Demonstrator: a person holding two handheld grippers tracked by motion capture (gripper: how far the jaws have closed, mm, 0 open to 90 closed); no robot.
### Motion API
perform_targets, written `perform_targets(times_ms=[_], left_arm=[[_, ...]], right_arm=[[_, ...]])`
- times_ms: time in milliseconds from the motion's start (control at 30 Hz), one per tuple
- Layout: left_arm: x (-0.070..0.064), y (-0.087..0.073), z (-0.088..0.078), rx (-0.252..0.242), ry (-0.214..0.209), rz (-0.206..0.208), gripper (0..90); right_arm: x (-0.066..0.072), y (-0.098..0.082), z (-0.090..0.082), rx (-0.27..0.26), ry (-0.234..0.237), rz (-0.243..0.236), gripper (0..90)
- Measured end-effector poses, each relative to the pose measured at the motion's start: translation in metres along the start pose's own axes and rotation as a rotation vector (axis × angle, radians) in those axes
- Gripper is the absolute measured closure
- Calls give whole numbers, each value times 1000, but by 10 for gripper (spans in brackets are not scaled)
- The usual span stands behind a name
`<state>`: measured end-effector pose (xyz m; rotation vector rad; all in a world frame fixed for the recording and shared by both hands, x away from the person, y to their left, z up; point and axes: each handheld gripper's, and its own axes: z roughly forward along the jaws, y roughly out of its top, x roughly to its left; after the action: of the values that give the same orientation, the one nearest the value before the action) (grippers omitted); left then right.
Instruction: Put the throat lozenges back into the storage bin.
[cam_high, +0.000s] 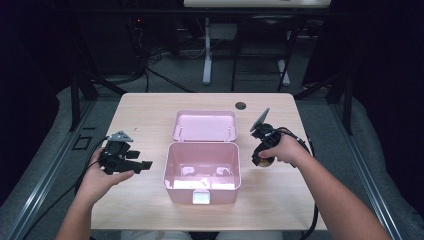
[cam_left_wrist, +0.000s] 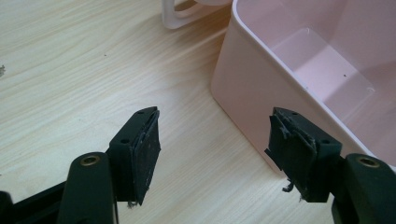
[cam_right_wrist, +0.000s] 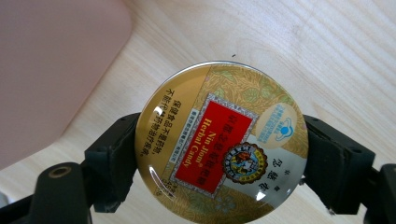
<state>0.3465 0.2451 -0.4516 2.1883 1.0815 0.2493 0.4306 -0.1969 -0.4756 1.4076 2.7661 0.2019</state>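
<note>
Two grippers hover over the table (cam_high: 140, 112): the left gripper (cam_left_wrist: 215, 154) gapes with nothing between its jaws, just beside the pink box (cam_high: 202, 170), while the right gripper (cam_right_wrist: 219, 158) clamps a round candy tin (cam_right_wrist: 222, 149) by its edges, right of the box. Farther back, the box's lid (cam_high: 205, 125) lies open.

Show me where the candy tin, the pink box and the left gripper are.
candy tin (cam_right_wrist: 220, 148): right gripper view, on its red label.
pink box (cam_high: 202, 195): high view, on its front wall.
left gripper (cam_left_wrist: 212, 149): left gripper view, midway between its open jaws.
</note>
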Motion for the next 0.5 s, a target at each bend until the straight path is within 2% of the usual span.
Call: perform_targets(times_ms=[500], left_arm=[[0, 0, 0, -1, -3, 0, 339]], right_arm=[[14, 7, -31, -15, 9, -62, 198]])
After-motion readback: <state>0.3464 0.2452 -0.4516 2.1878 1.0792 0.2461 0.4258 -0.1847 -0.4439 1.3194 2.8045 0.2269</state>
